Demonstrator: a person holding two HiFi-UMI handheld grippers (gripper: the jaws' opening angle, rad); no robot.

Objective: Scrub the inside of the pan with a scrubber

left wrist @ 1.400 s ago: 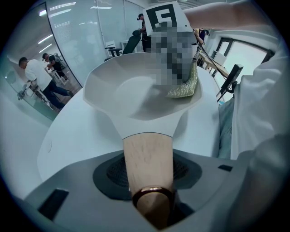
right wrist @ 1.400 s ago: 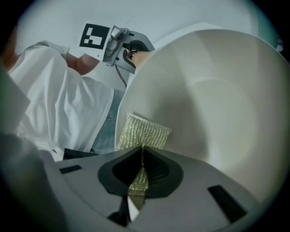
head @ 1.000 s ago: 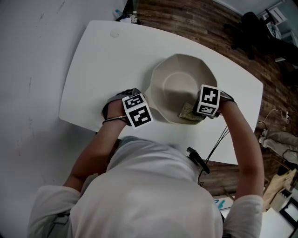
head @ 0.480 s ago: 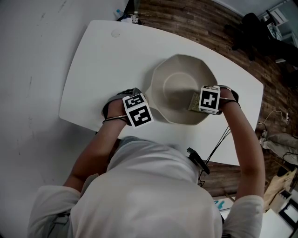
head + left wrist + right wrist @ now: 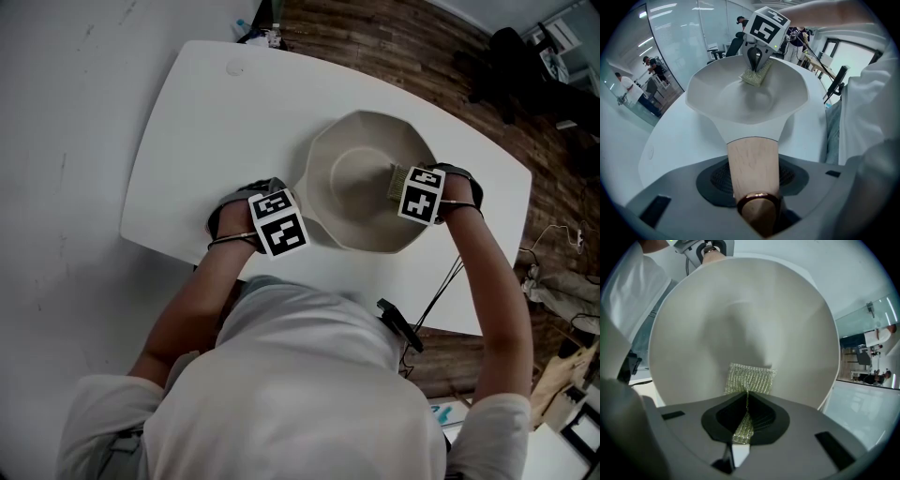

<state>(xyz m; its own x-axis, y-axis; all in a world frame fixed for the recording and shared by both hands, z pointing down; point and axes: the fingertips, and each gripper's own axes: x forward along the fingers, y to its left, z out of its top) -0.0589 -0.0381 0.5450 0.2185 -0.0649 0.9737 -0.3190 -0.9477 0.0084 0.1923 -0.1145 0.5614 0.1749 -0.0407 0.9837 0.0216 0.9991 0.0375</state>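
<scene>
The pan (image 5: 349, 187) stands toward the right end of the worktop (image 5: 216, 112), close to its near edge. Its wooden handle (image 5: 752, 161) points back at the person.

The left claw (image 5: 753, 187) is clamped on that handle, near the end with the metal ring. The right claw (image 5: 746, 414) points down into the pan and pinches the scrubber (image 5: 750, 378) by one edge. The rest of this thin mesh pad lies against the inner wall on the pan's right side.

Risks, as I judge them:

1. **Pad slipping or folding.** Only a narrow strip of the pad is in the grip. A hard push along the sloping wall could drag it out of the claw or fold it under. The bare claw tips would then scrape the pan's surface.
2. **Pan turning.** The handle is the only point of restraint, and it is smooth and tapered. Sideways force on the far right wall acts well away from that grip, so the pan could swing round or the handle could twist in the claw.
3. **Pan tipping.** Downward pressure high on the wall, not on the base, could rock the opposite rim up.
4. **Edge of the worktop.** The pan sits near the near edge, so any slide toward the person leaves little margin.
</scene>
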